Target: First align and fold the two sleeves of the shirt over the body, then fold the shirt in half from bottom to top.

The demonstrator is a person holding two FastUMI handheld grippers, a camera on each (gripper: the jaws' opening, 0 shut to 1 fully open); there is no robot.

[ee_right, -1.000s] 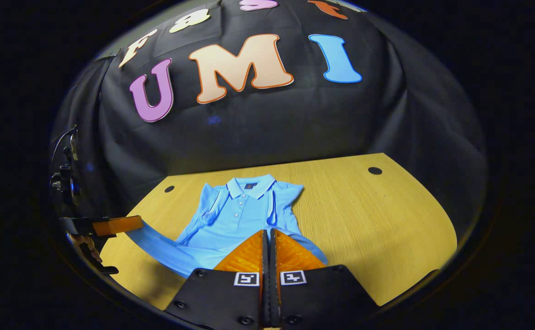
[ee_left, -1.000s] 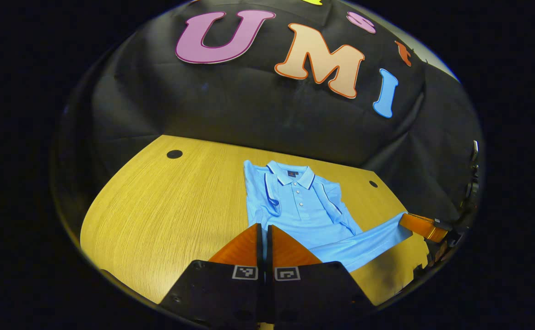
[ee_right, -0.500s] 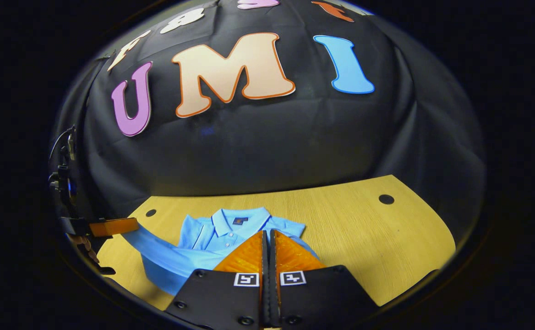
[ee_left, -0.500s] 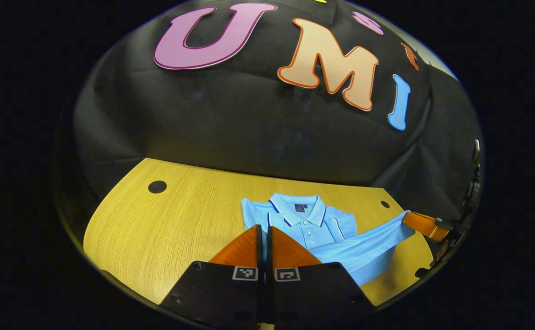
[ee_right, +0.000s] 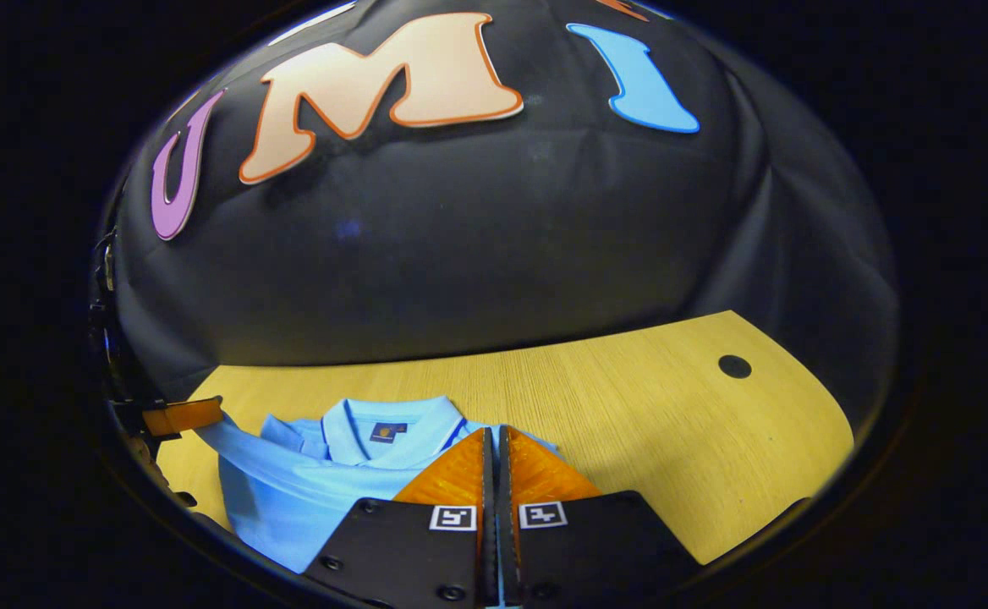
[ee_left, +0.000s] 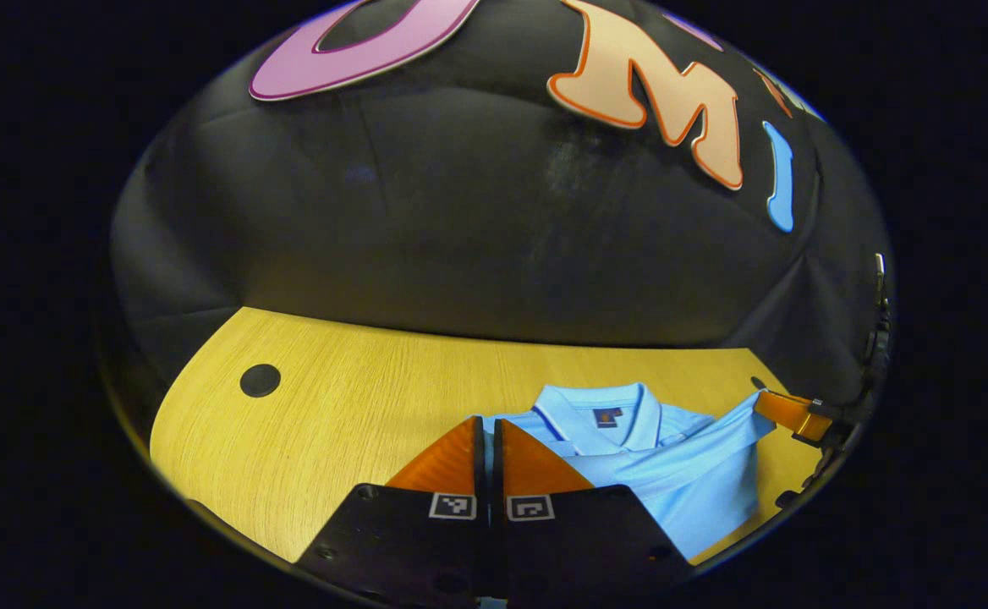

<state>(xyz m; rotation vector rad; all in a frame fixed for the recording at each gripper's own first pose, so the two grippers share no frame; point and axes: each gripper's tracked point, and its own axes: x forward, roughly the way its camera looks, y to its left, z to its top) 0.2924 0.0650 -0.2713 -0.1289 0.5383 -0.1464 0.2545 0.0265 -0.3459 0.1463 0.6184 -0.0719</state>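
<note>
A light blue polo shirt (ee_left: 663, 469) lies on the yellow wooden table (ee_left: 359, 406), its collar (ee_left: 600, 410) toward the wall. Its bottom hem is lifted and carried up over the body, close to the collar. My left gripper (ee_left: 487, 423) is shut on one hem corner. My right gripper (ee_right: 494, 431) is shut on the other hem corner, and the shirt (ee_right: 308, 482) spreads to its left, collar (ee_right: 388, 419) in sight. The right gripper (ee_left: 790, 414) also appears at the far right of the left gripper view, and the left gripper (ee_right: 177, 414) at the far left of the right gripper view.
Black round holes sit in the tabletop: one hole (ee_left: 260, 381) on the left side and another hole (ee_right: 734, 366) on the right side. The black cloth wall (ee_left: 477, 211) rises right behind the table's far edge.
Both grippers moved forward toward the collar with the hem held, so the folded layer now covers most of the shirt body. The wall looms closer.
</note>
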